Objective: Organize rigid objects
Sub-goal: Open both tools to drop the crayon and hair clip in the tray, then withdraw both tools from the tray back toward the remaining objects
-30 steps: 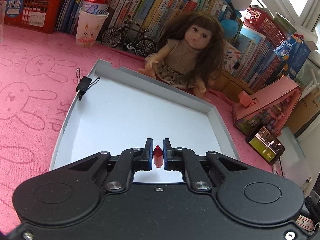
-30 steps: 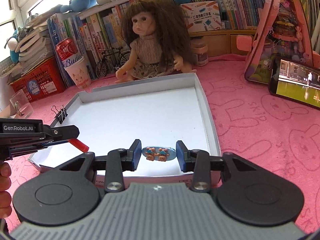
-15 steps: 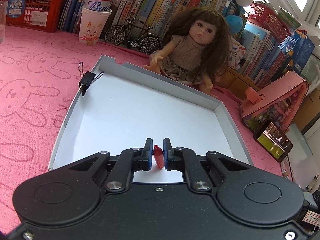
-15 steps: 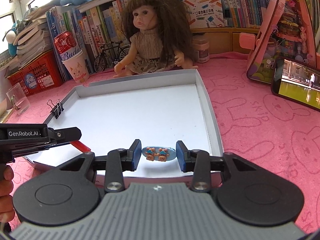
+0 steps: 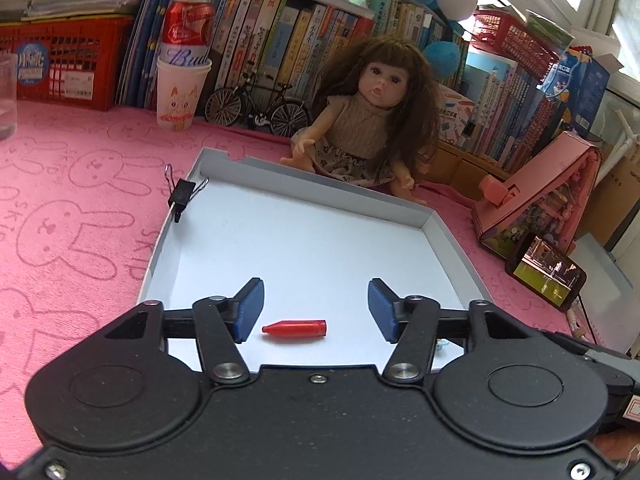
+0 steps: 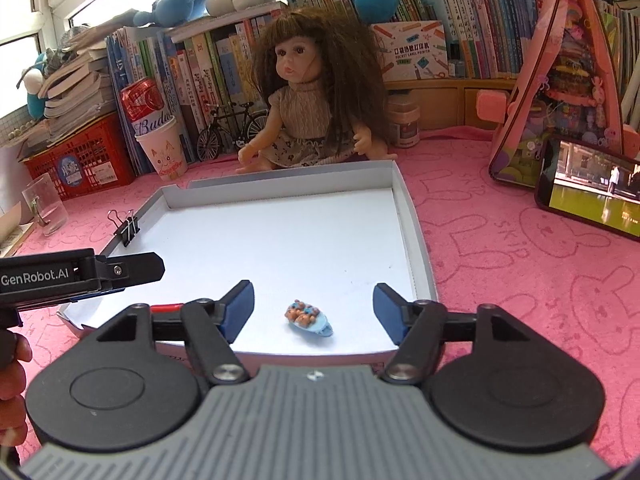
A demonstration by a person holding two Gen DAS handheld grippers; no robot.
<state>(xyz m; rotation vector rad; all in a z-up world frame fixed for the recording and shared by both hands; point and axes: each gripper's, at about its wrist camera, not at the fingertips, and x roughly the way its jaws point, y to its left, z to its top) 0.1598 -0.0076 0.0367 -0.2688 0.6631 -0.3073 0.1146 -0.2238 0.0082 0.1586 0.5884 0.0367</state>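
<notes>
Both grippers are spread wide, grasping nothing. Between the left gripper fingers one red cap lies flat near the white tray's near edge; between the right gripper fingers, one blue hair clip. One black binder clip grips the tray's left rim.

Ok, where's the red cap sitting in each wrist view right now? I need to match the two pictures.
Left wrist: the red cap lies on its side on the white tray floor, low centre, between the open jaws, touching neither.
Right wrist: only a red sliver shows at lower left, behind this gripper's left finger, below the left gripper.
Shared landmark: the black binder clip on the tray's left wall.
</notes>
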